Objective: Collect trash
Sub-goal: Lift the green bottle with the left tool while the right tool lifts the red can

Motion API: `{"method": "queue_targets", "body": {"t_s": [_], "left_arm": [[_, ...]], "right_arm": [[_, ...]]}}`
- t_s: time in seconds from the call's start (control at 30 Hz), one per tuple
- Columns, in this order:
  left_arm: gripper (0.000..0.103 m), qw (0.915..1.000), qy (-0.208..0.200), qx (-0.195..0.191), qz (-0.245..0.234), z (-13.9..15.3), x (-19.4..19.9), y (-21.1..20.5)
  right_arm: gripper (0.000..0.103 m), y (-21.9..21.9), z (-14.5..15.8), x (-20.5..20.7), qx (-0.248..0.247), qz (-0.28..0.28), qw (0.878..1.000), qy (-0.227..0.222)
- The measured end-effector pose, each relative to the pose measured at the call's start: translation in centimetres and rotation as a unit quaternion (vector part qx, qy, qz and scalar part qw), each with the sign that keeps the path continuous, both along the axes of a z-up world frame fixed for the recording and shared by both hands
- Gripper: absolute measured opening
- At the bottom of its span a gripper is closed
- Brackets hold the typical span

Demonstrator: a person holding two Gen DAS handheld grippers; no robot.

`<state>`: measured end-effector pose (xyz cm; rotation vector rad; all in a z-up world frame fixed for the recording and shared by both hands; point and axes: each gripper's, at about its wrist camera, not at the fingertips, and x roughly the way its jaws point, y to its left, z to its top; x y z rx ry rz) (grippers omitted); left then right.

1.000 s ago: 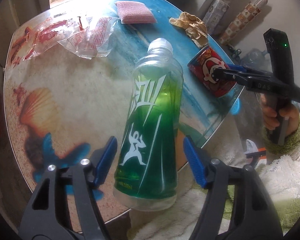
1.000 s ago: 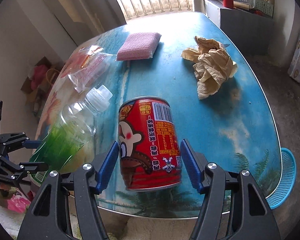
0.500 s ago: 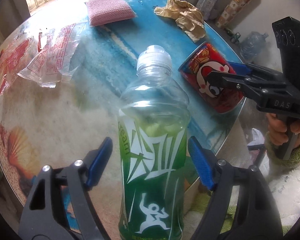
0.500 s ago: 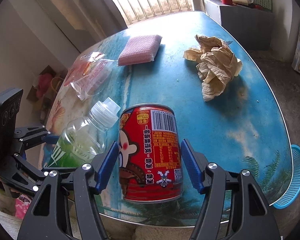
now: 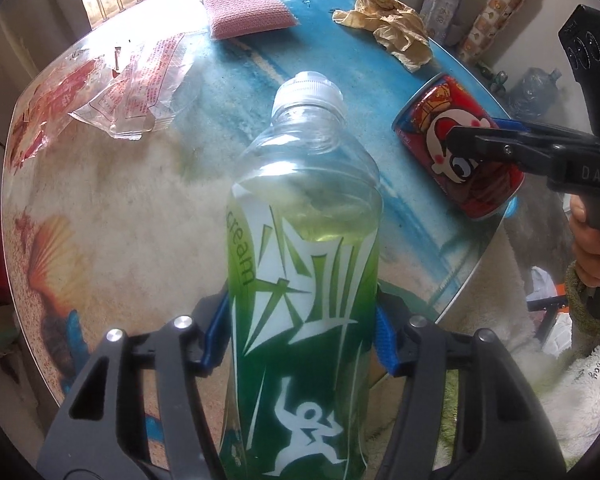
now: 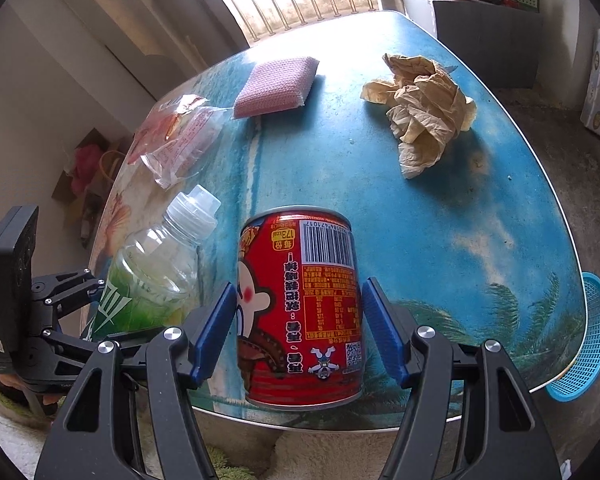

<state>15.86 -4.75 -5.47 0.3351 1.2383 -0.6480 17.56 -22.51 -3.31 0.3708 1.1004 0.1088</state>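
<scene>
A green-labelled plastic bottle with a white cap sits between the blue pads of my left gripper, which is shut on its body. The bottle also shows in the right wrist view. A red drink can stands upside down near the table's front edge, between the pads of my right gripper; small gaps show on both sides, so the jaws are open around it. The can shows in the left wrist view too. Crumpled brown paper and clear plastic wrappers lie farther back.
A pink sponge lies at the far side of the beach-print table. A blue mesh basket sits below the table's right edge. A grey cabinet stands behind. White fluffy fabric lies below the front edge.
My left gripper moved forward around the bottle and closed on it. My right gripper's pads narrowed toward the can, which stays in place.
</scene>
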Motion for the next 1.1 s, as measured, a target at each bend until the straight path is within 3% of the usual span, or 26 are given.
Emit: {"method": "queue_targets", "body": {"t_s": [1.1], "left_arm": [[0.055, 1.0000, -0.005, 0.005, -0.001, -0.18, -0.16, -0.48]], "right_arm": [[0.064, 0.49, -0.49, 0.06, 0.014, -0.009, 1.000, 0.008]]}}
